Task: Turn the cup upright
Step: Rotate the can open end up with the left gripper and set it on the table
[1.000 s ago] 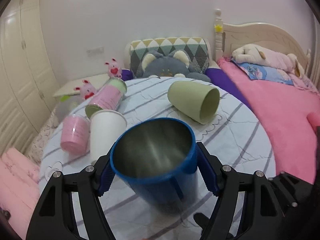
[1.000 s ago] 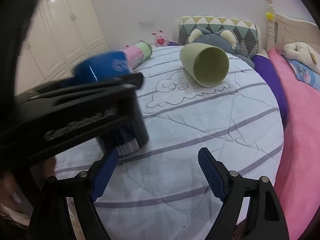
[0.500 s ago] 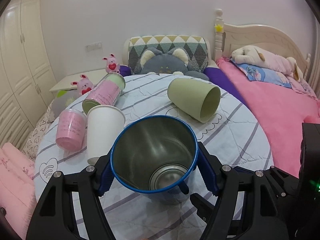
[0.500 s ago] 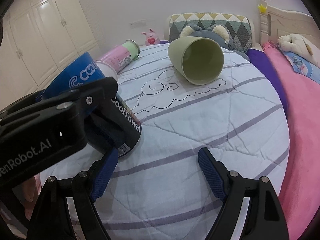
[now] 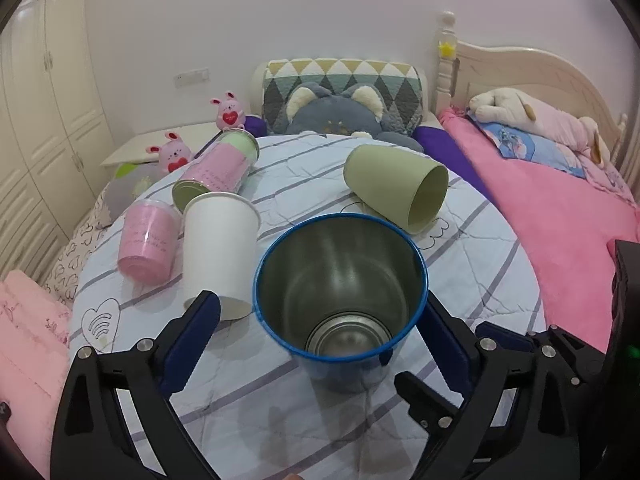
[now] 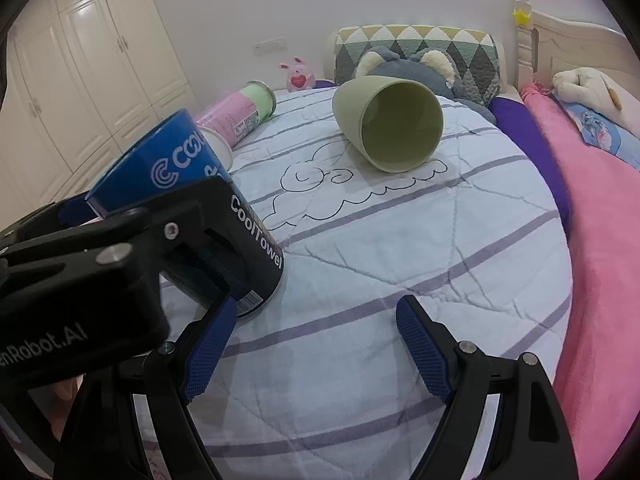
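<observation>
The blue metal cup with a steel-lined inside (image 5: 340,292) stands mouth-up on the quilted white round table cover with purple stripes (image 6: 420,264), and the left gripper (image 5: 320,320) has its jaws spread, the left pad clear of the wall and the right close beside it, so I judge the sound move is a straight pull back without brushing the rim. The right gripper (image 6: 312,344) hangs open and empty over bare cloth. A pale green cup (image 6: 392,120) lies on its side near the far edge, in a bedroom with a pink bed (image 5: 560,200).
</observation>
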The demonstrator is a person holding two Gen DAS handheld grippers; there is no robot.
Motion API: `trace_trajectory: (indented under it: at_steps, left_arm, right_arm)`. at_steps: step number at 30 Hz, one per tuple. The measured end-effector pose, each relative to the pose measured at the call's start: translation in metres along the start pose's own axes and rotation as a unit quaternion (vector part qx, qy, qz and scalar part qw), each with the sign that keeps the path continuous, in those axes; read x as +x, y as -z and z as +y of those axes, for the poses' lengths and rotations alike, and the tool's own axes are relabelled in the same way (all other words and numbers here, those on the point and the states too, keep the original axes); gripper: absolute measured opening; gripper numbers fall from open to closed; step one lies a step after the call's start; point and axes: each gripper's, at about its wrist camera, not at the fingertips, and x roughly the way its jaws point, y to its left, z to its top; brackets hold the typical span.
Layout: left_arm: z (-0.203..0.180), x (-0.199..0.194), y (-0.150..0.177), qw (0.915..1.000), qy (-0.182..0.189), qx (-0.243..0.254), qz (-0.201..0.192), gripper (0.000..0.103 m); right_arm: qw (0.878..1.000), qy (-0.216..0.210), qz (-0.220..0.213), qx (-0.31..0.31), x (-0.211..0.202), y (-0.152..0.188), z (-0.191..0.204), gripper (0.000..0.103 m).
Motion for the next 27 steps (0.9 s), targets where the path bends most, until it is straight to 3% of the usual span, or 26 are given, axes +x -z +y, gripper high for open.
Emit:
trace_trajectory:
  at_steps: [6, 18, 27]
  left_arm:
    - [0.007, -0.018, 0.005, 0.9999, 0.012, -0.006, -0.01, 0.099]
    - [0.039, -0.085, 0.017, 0.9976, 0.012, -0.006, -0.068, 0.101]
    - [0.082, -0.131, 0.024, 0.9935, -0.004, -0.038, -0.107, 0.103]
  right_arm:
    - [1.0, -0.001, -0.014, 0.007, -0.017, -0.001, 0.005, 0.083]
    - [0.999, 0.007, -0.048, -0.011, -0.071, 0.003, 0.04, 0.083]
    - [0.994, 0.059, -0.092, -0.026, -0.122, -0.007, 0.071, 0.083]
